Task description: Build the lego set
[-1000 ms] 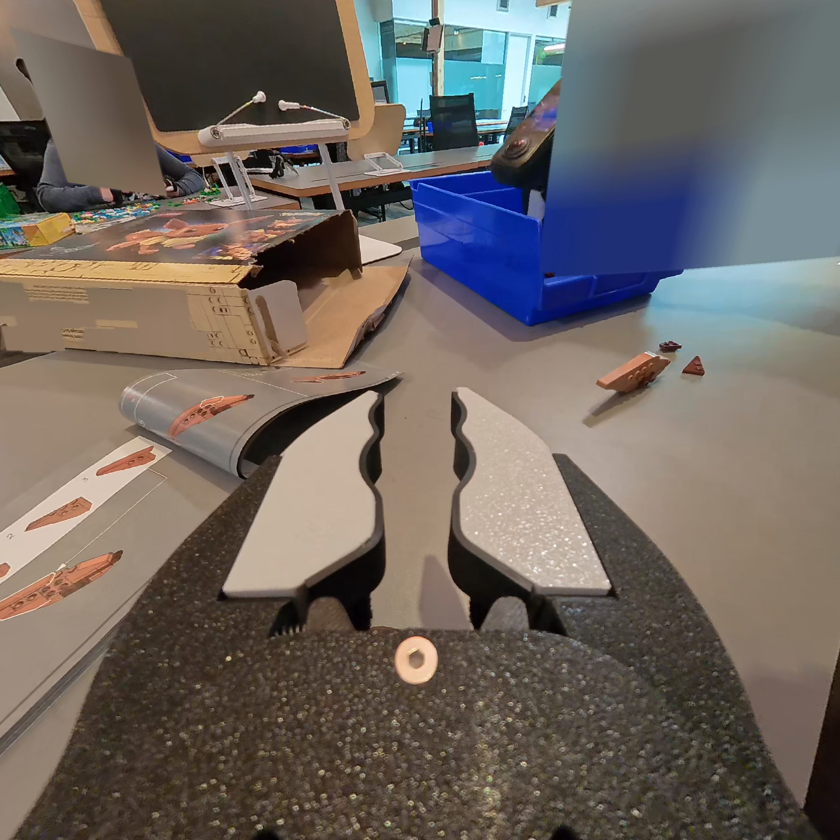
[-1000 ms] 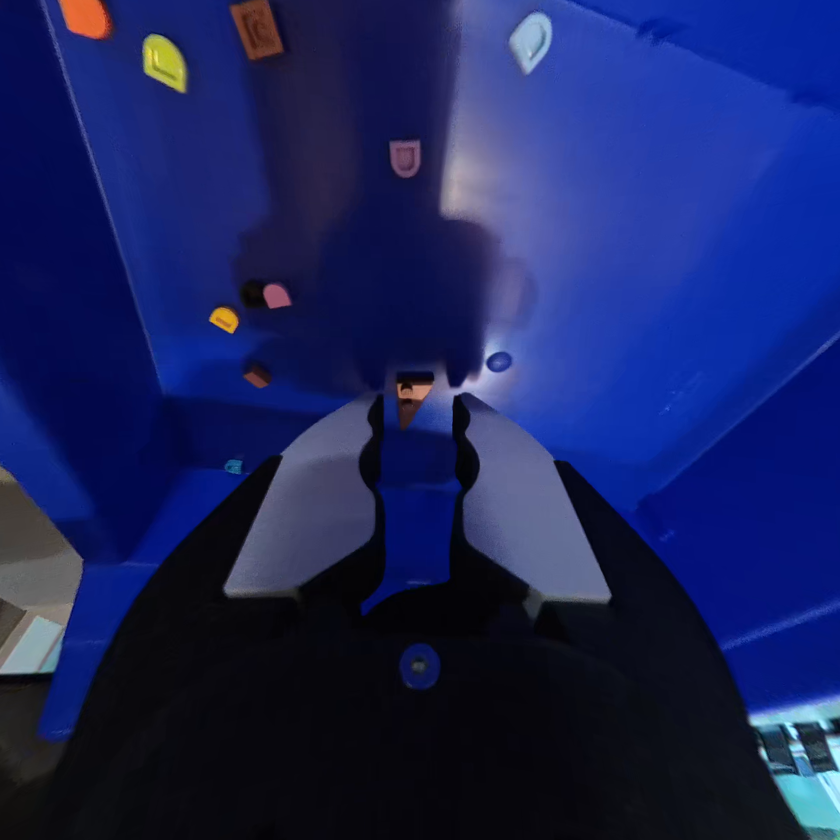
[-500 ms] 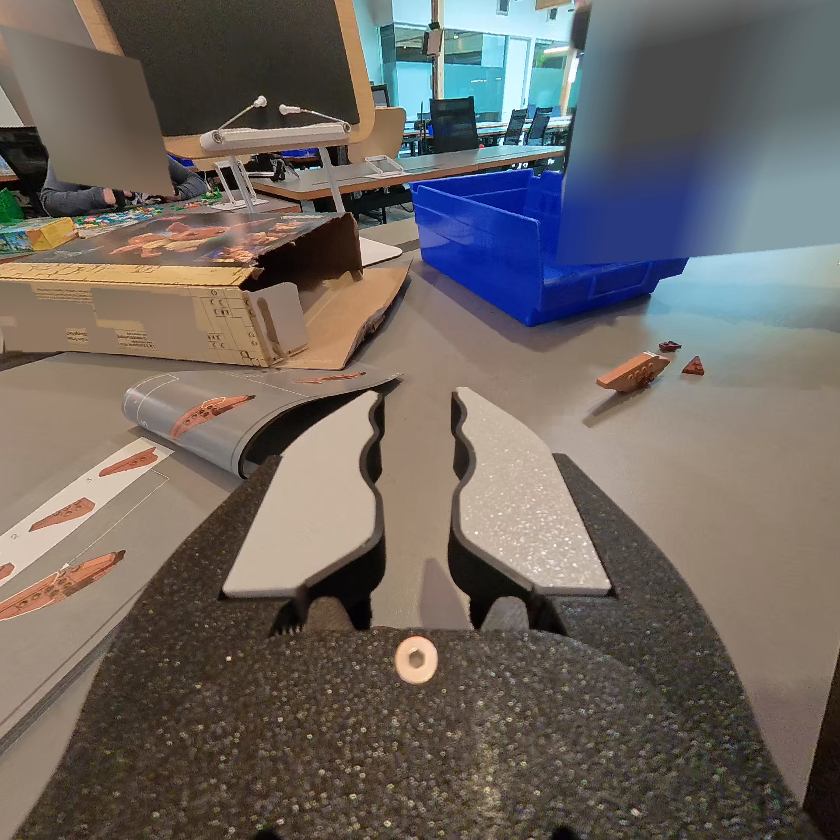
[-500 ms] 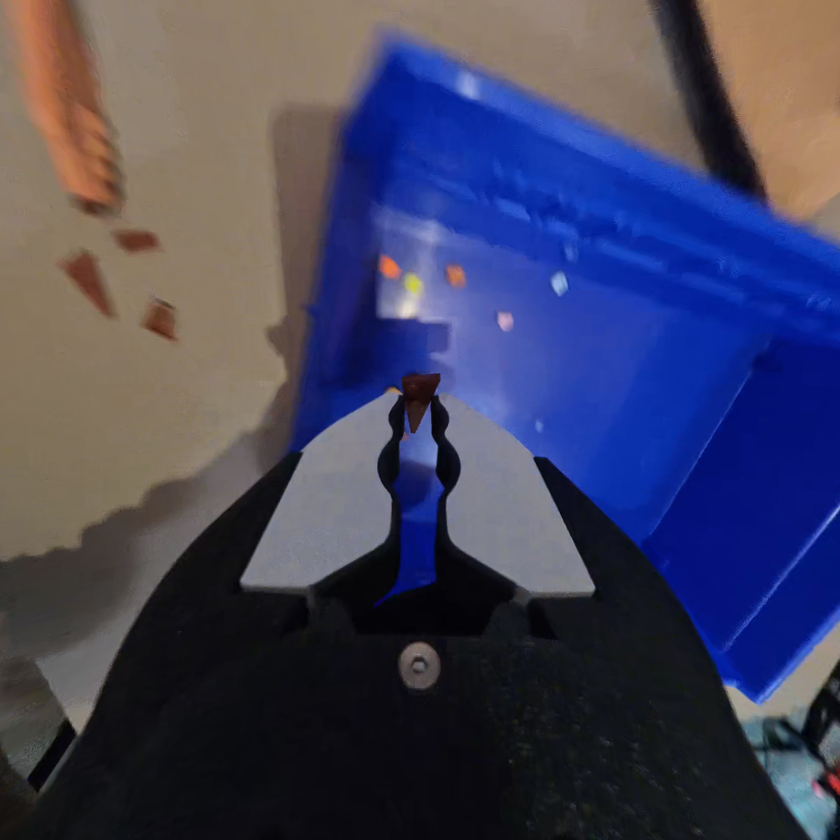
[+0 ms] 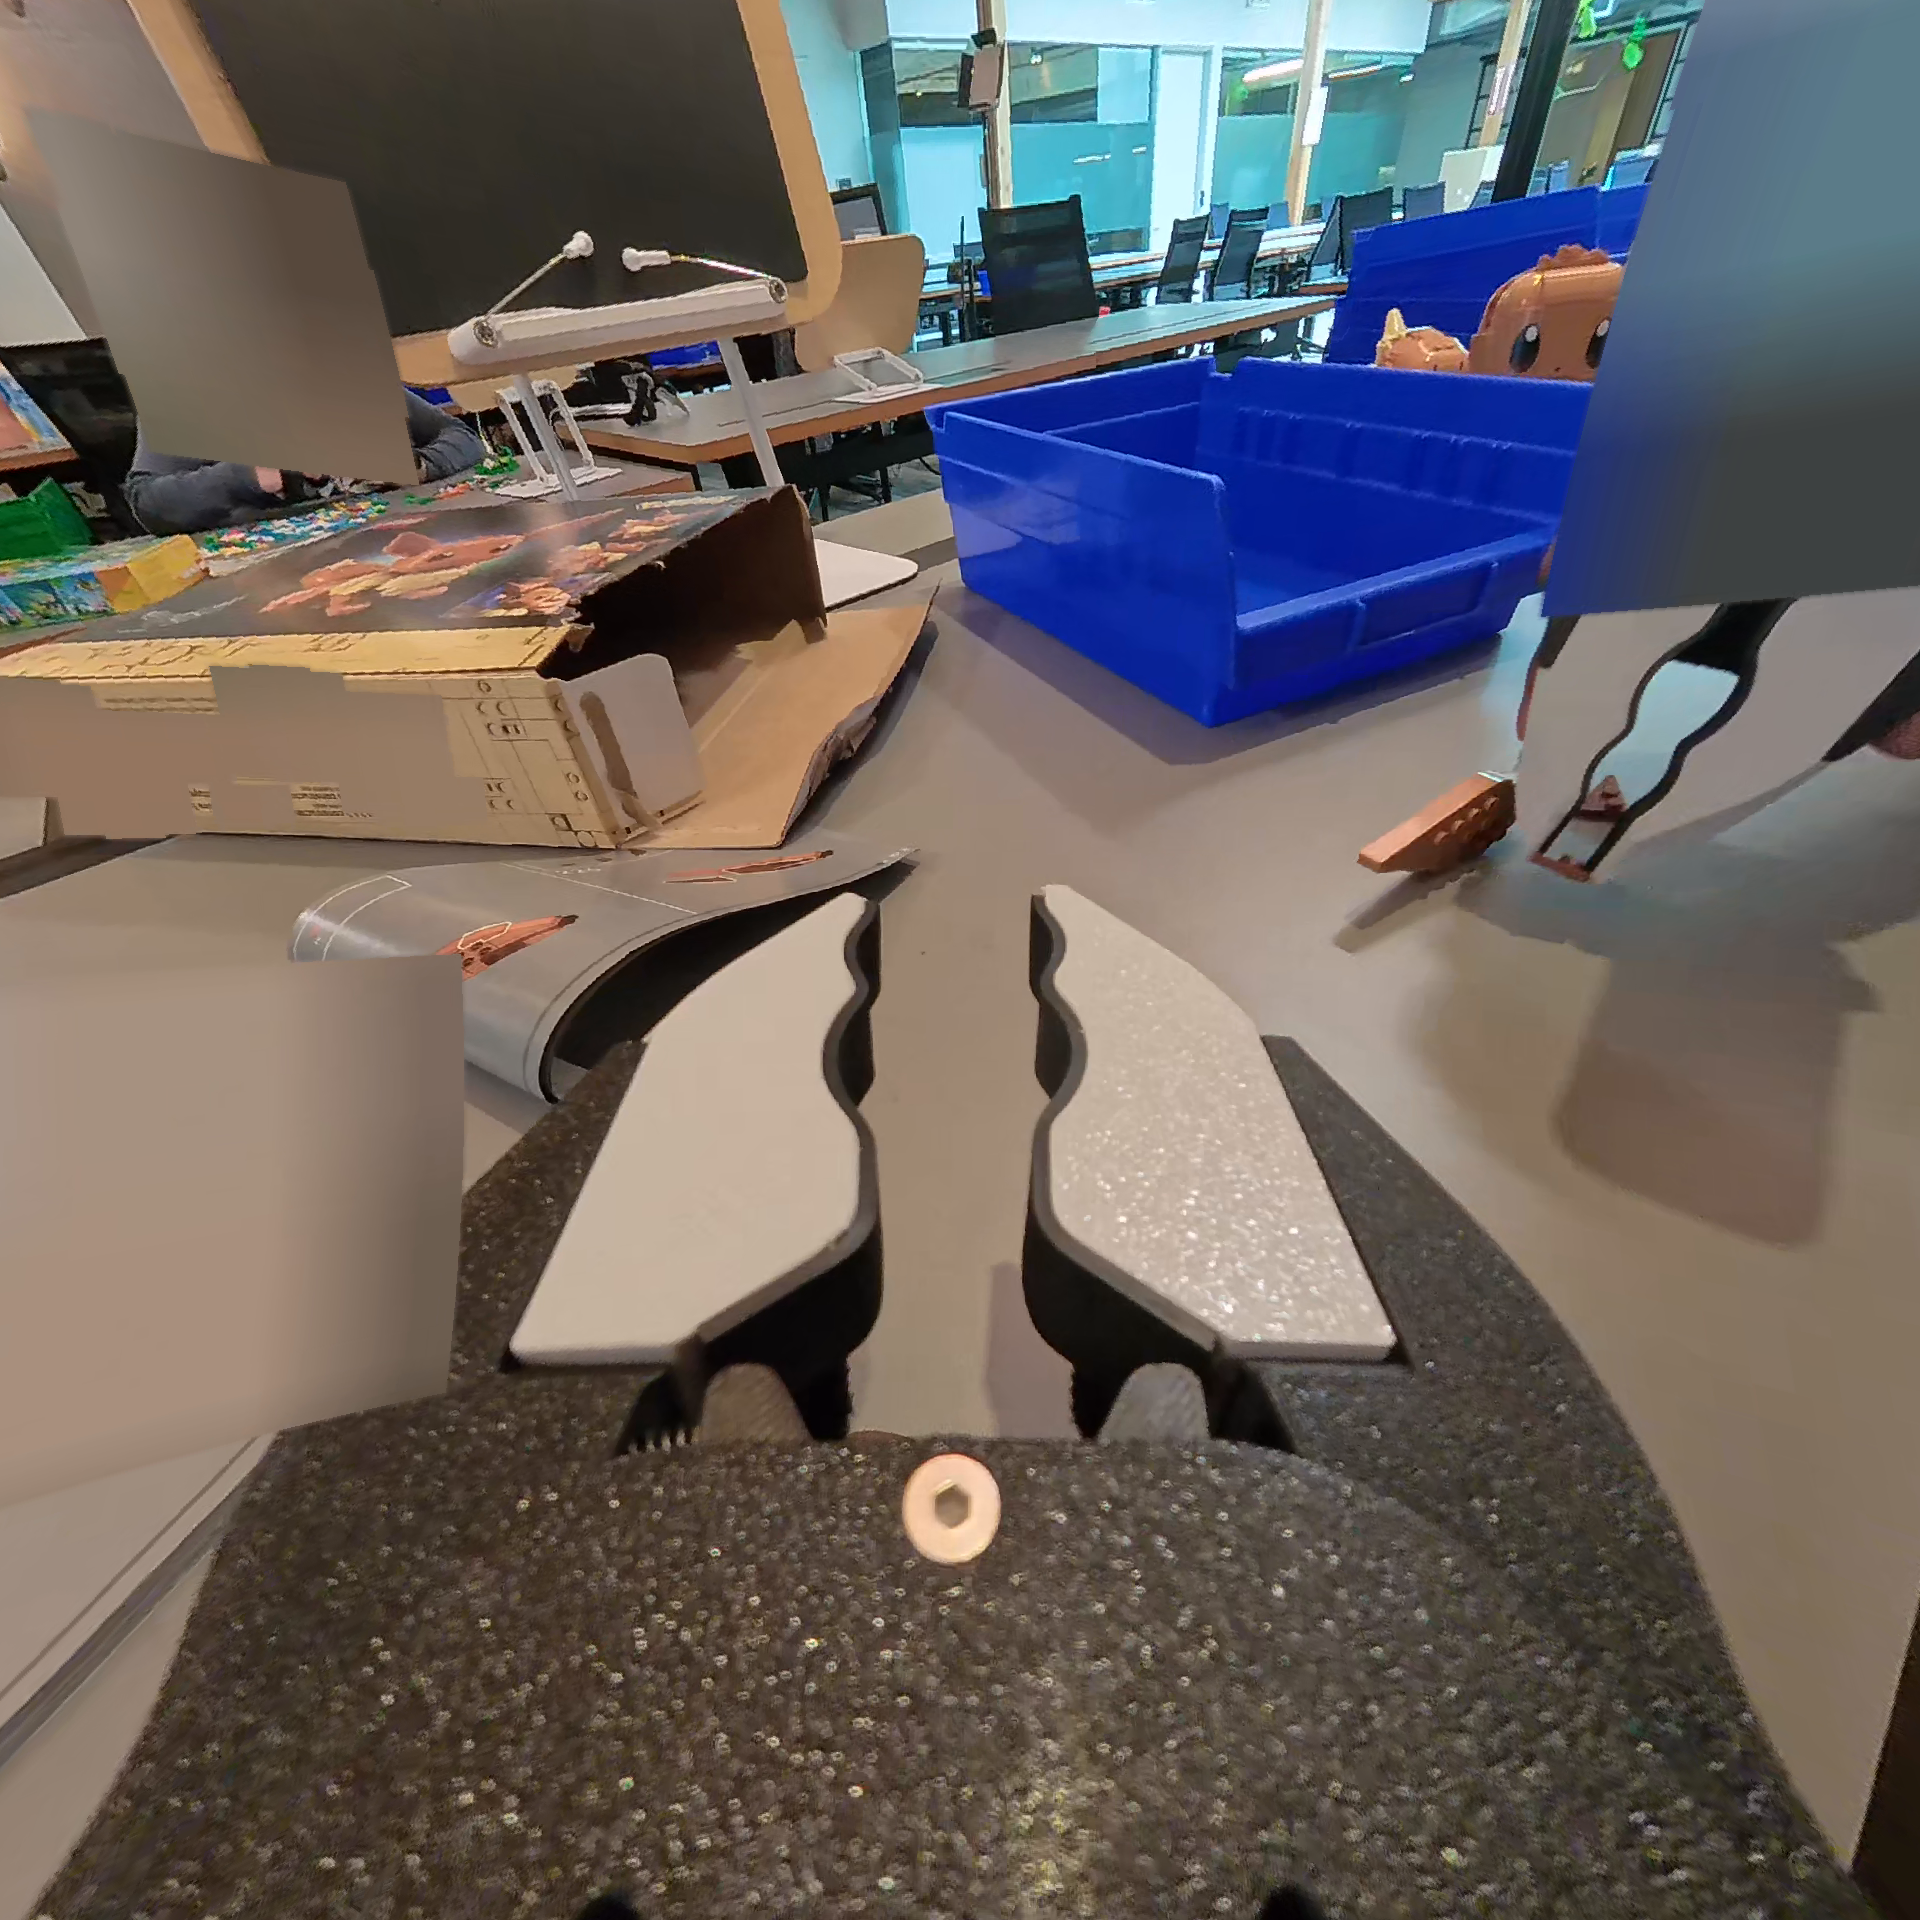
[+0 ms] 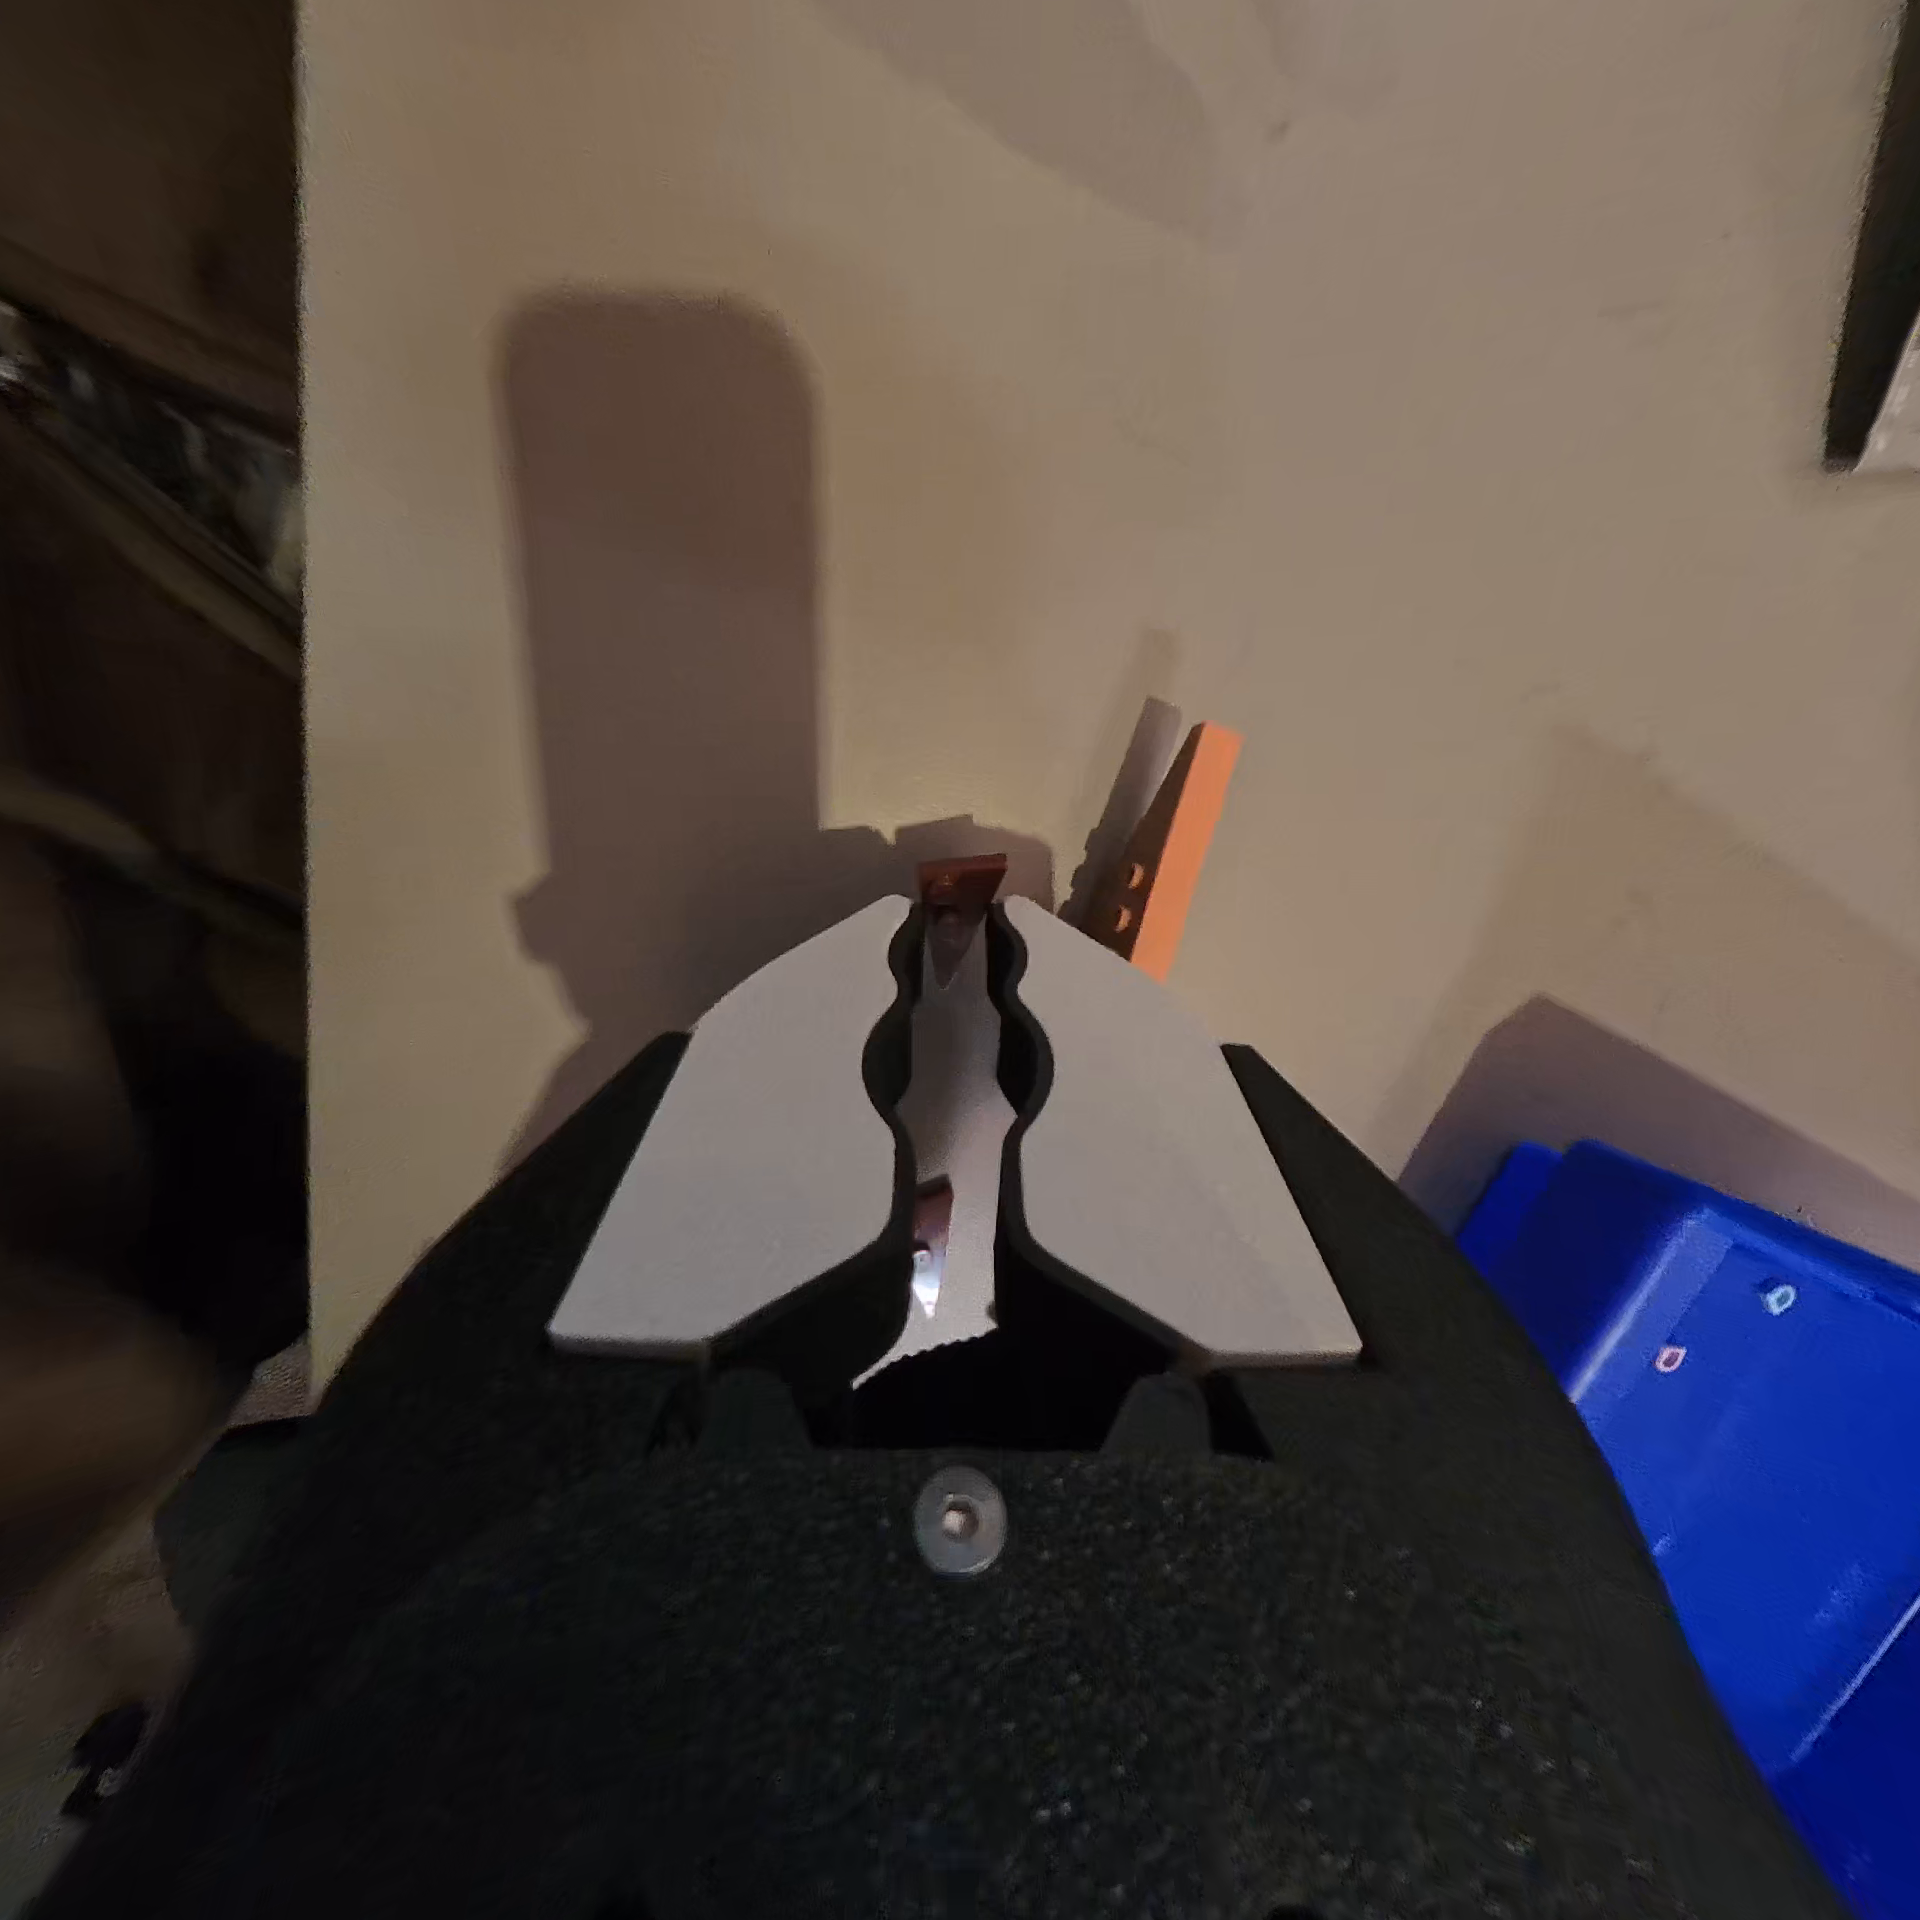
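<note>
Left hand-held gripper (image 5: 954,914) low over the grey tabletop (image 5: 1143,831), fingers apart, nothing between them but bare surface; its left fingertip sits just beside the curled edge of an open instruction booklet (image 5: 582,914). Behind the booklet, an opened cardboard box (image 5: 436,665) lying flat, end flap torn and folded out. Blue plastic bin (image 5: 1247,540) farther back to the right, a brown brick-built figure (image 5: 1548,322) showing behind it. Right hand-held gripper (image 6: 958,902) pointed steeply down at the tabletop, fingers drawn close and clamped on a small reddish-brown wedge piece (image 6: 961,883), pinched at the very tips, its broad end sticking out past them and its narrow end pointing back between the fingers. From the left wrist view the same gripper (image 5: 1579,847) shows at the far right, tips at or just above the surface, contact hard to tell at that range. Just beside it lies a longer orange-brown wedge plate (image 6: 1184,842), studs visible on one face, tilted with one end raised. Another small dark-red piece (image 6: 932,1216) lies on the tabletop, seen through the gap between the fingers. Corner of the blue bin at lower right, a few tiny coloured bits inside
</note>
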